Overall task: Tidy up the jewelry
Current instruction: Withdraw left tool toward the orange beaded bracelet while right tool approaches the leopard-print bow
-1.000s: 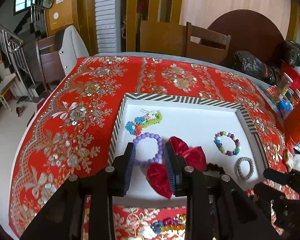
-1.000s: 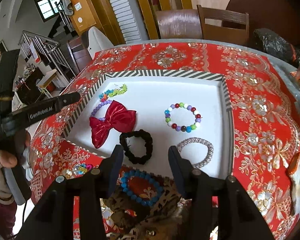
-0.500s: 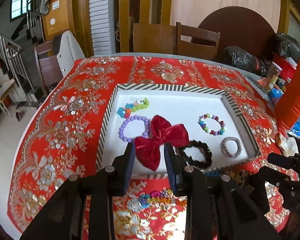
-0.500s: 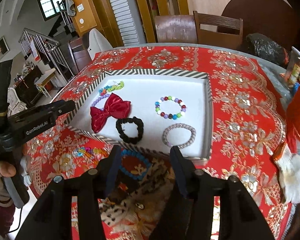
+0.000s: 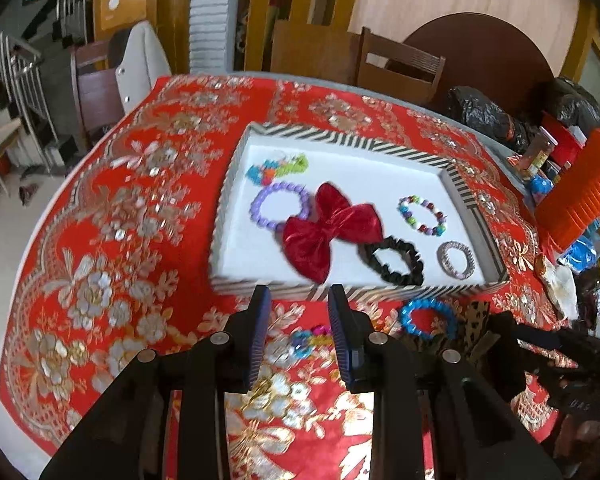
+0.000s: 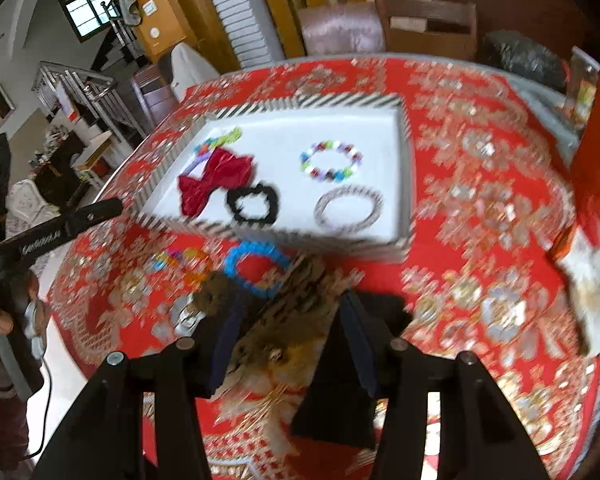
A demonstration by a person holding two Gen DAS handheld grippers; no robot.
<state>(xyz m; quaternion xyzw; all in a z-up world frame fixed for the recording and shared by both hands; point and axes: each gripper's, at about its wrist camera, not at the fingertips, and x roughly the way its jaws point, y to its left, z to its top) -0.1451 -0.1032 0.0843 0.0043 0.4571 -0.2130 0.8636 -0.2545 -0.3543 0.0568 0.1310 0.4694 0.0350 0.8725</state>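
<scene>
Hovering nearest us, our left claw (image 5: pixel 296 320) hangs with its jaws parted around nothing, above a small multicoloured bead bracelet (image 5: pixel 306 338) lying on the red counter (image 5: pixel 100 240). Our right claw (image 6: pixel 288 320) is likewise open and empty, over a leopard-print piece (image 6: pixel 296 280), though blur makes that one hard to read. Just beyond sits the blue bracelet (image 6: pixel 256 268), outside the striped tray (image 5: pixel 380 147). Farther off, inside the tray, lie the red bow (image 5: pixel 328 232), black scrunchie (image 5: pixel 396 260), silver bangle (image 5: pixel 456 260) and beaded rings. We judge the risk is this: with both claws close together, they could collide, or a careless pinch could catch the embroidered cloth and drag the tray.
</scene>
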